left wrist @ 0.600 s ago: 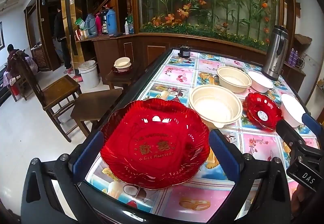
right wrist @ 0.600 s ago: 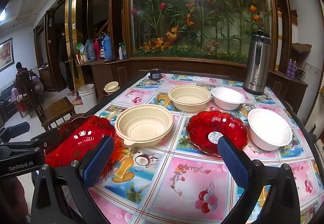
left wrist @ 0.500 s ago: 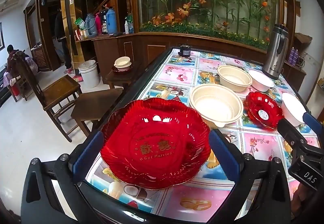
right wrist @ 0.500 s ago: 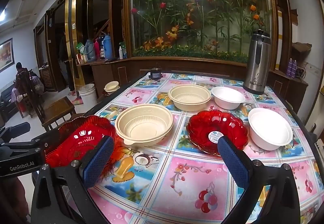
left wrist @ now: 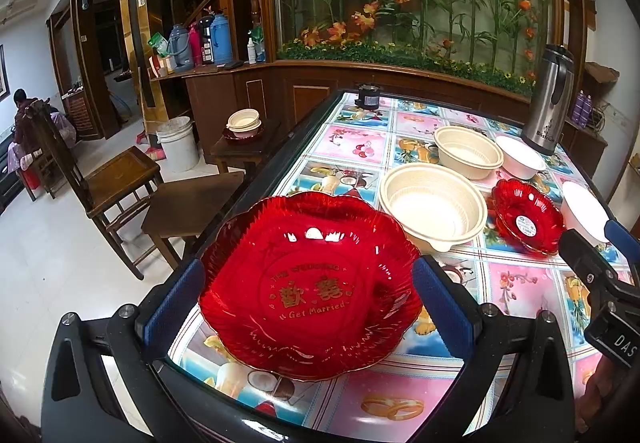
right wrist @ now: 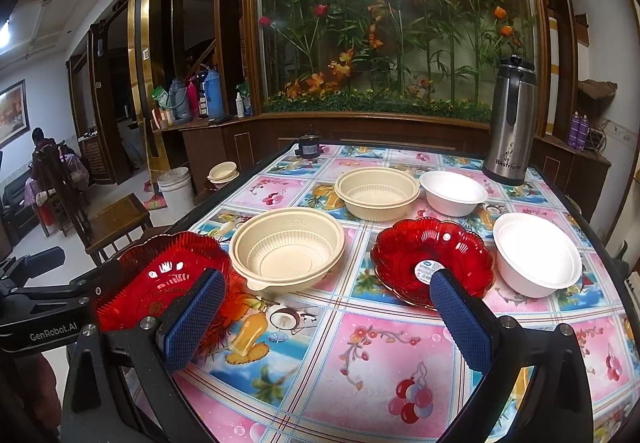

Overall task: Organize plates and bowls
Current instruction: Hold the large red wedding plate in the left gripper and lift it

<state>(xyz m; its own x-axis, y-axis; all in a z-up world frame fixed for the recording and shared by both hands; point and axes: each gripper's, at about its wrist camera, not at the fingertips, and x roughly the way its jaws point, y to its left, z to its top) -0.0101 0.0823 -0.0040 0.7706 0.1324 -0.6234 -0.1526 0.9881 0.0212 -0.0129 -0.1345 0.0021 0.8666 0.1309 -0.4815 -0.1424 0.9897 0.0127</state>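
Left to right. Left gripper [left wrist: 306,293] jaws spread as wide as they go, blue pads either side of the big red plate [left wrist: 310,285], whether touching its rim hard to tell; plate flat at the near left corner of the table [right wrist: 380,367], its near rim partly hidden behind the gripper frame. In the right wrist view, most of that plate masked by a blue pad. Next right, near cream bowl [right wrist: 287,247], then far cream bowl [right wrist: 377,193], small red plate [right wrist: 432,259] with its near edge cut by a pad, two white bowls [right wrist: 536,255]. Right gripper [right wrist: 326,317] fully open over bare tablecloth, holding nothing. Steel flask [right wrist: 512,121] at the far right corner. Glossy picture-print cloth, dark raised table edge; wooden chairs [left wrist: 120,179] and tiled floor left. Open cloth only in the near middle.
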